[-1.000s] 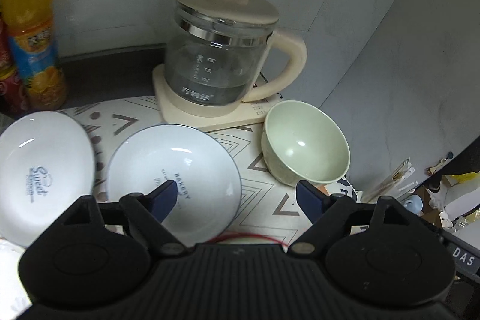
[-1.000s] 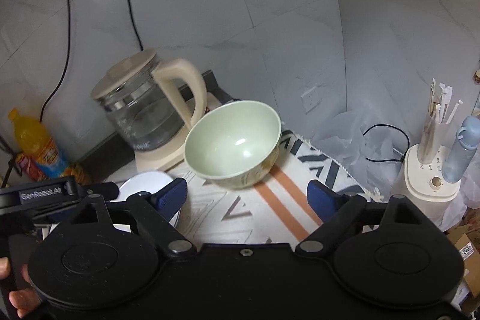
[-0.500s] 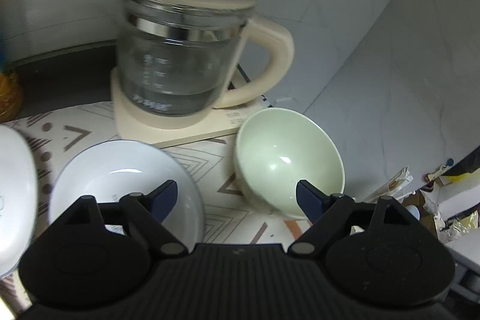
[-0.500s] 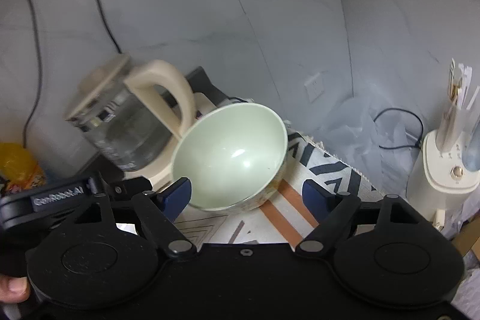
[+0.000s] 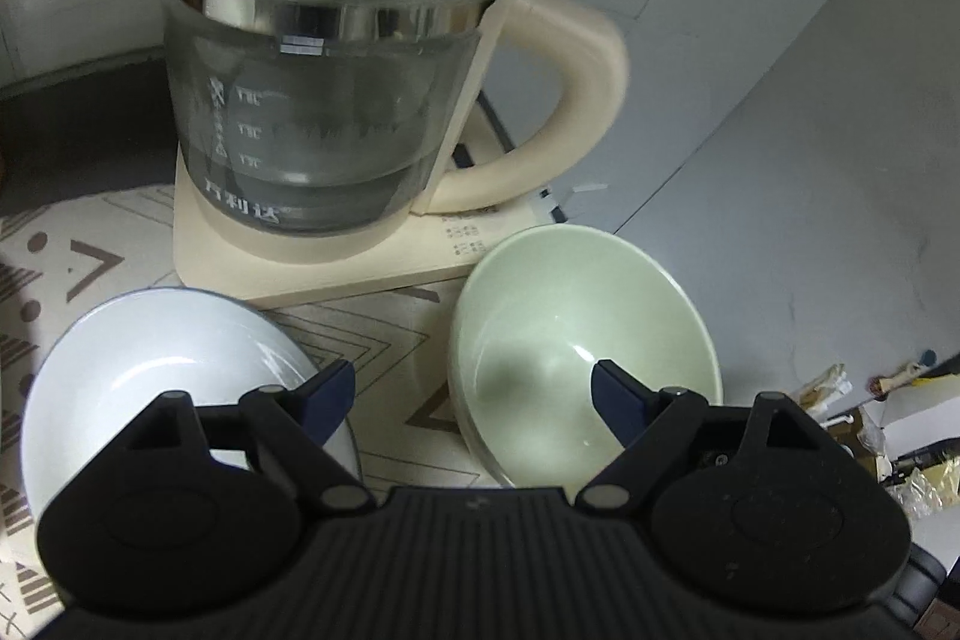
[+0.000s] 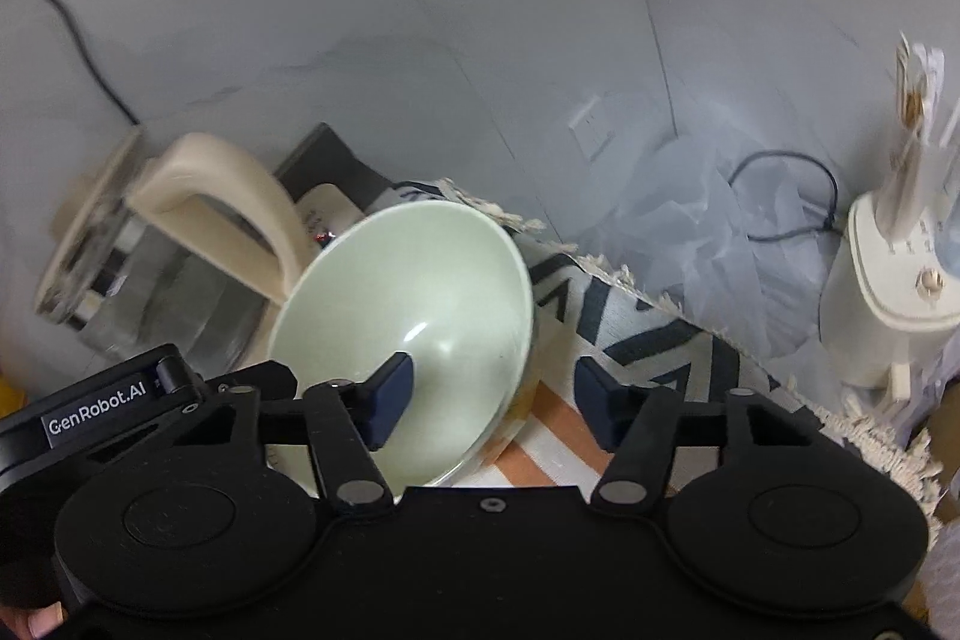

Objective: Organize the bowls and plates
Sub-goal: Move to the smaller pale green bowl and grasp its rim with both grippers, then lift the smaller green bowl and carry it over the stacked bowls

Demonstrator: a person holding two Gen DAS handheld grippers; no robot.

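A pale green bowl [image 5: 576, 334] sits on the patterned mat, right of a white blue-rimmed bowl [image 5: 156, 376]. My left gripper [image 5: 474, 397] is open; its right finger hangs over the green bowl's inside, its left finger over the white bowl's edge. In the right wrist view the green bowl [image 6: 420, 304] fills the middle. My right gripper [image 6: 489, 391] is open and straddles the bowl's right rim, left finger inside, right finger outside. The left gripper's body [image 6: 114, 406] shows at the left there.
A glass kettle with a cream handle [image 5: 336, 100] stands on its base just behind both bowls. Tiled walls close in behind and to the right. A cream appliance [image 6: 888, 304], a cable and thin plastic wrap lie at the mat's far right.
Both grippers have moved forward toward the green bowl. The left one shifted right, so the second white plate and the bottle left its view. The right gripper's fingers now straddle the bowl's rim.
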